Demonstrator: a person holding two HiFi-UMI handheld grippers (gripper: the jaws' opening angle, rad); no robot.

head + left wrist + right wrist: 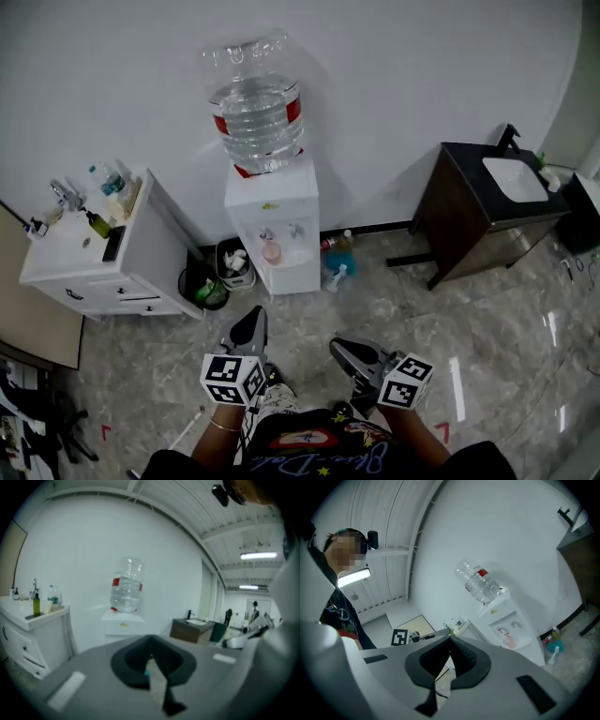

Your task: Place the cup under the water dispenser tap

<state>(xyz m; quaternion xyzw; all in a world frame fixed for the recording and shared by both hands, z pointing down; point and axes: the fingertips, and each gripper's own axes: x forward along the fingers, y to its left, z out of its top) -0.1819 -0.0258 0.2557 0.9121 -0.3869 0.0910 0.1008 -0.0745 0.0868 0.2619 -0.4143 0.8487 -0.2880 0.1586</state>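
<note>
Head view, pink cup [272, 251] apparently under dispenser [279, 199]

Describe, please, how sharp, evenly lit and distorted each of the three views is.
Head view: sharp, with light streaks glaring off the floor. Left gripper view: soft throughout, fisheye-curved, ceiling lamp bright. Right gripper view: tilted, fisheye-bent, dispenser fairly crisp, tube light blown out.

I see a small pink cup [272, 251] standing upright in the recess of the white water dispenser [273, 200], at the recess's left side, just below its left tap [265, 234].
</note>
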